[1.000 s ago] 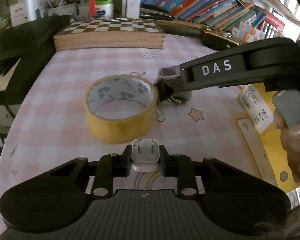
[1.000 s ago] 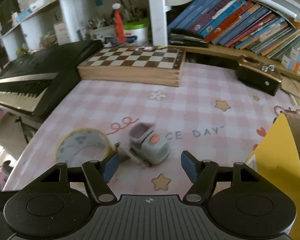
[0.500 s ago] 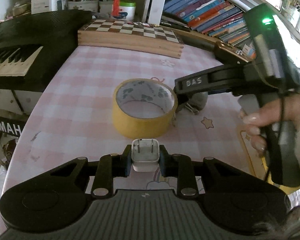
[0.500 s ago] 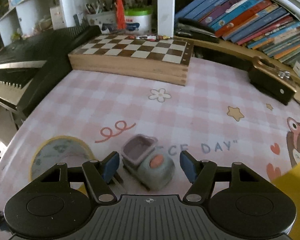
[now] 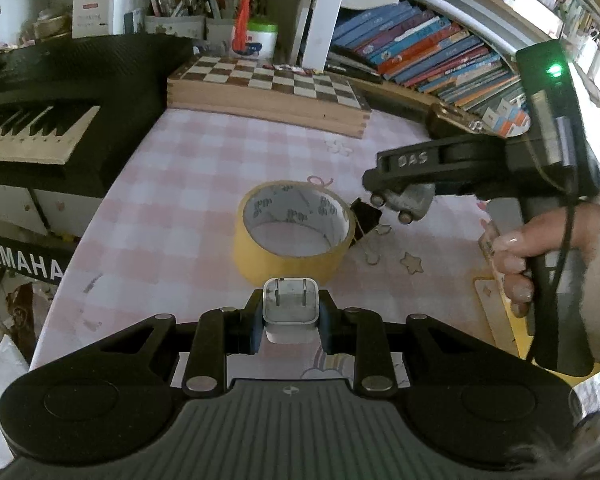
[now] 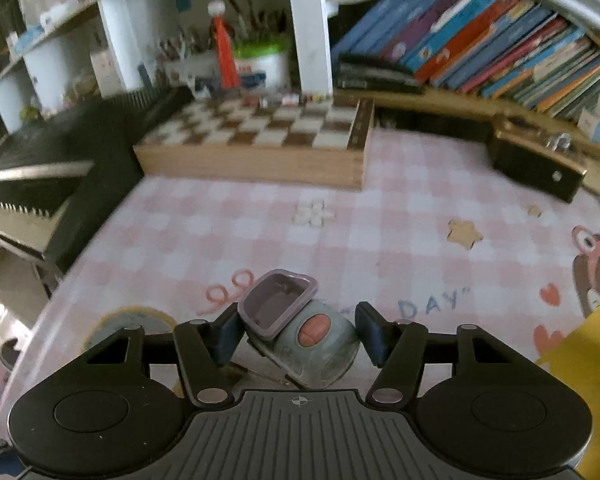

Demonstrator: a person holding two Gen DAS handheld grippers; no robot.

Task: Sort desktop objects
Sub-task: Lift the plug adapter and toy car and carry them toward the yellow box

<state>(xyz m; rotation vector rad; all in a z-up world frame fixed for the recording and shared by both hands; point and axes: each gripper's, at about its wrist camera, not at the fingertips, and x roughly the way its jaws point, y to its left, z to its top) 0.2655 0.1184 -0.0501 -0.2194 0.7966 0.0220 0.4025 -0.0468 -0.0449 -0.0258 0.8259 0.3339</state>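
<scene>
Tools at work beside the tape roll

Left tool [image 5: 291, 318] is clamped on a small white two-pin plug adapter [image 5: 290, 312], prongs pointing forward, held above the pink checked worktop [image 5: 172, 208] just in front of the wide yellow tape roll [image 5: 294, 232], which lies flat with its hole upward. Right of the tape roll, touching its rim, sits a black binder clip [image 5: 366, 216] with wire handles. Just beyond the clip, further right of the roll, the right tool [image 6: 296, 330] straddles a small grey-blue sharpener-like gadget with a purple open tray and an orange button [image 6: 300, 330]. Its jaws have just been closing with the gadget between them; the left pad looks against the tray, the right pad stands just clear, so no firm grip shows. A hand [image 5: 540, 252] holds that tool's handle. Behind the tape roll a wooden chessboard box [image 5: 268, 96] lies on the worktop, and left of the roll a black keyboard [image 5: 40, 128] borders the edge.
</scene>
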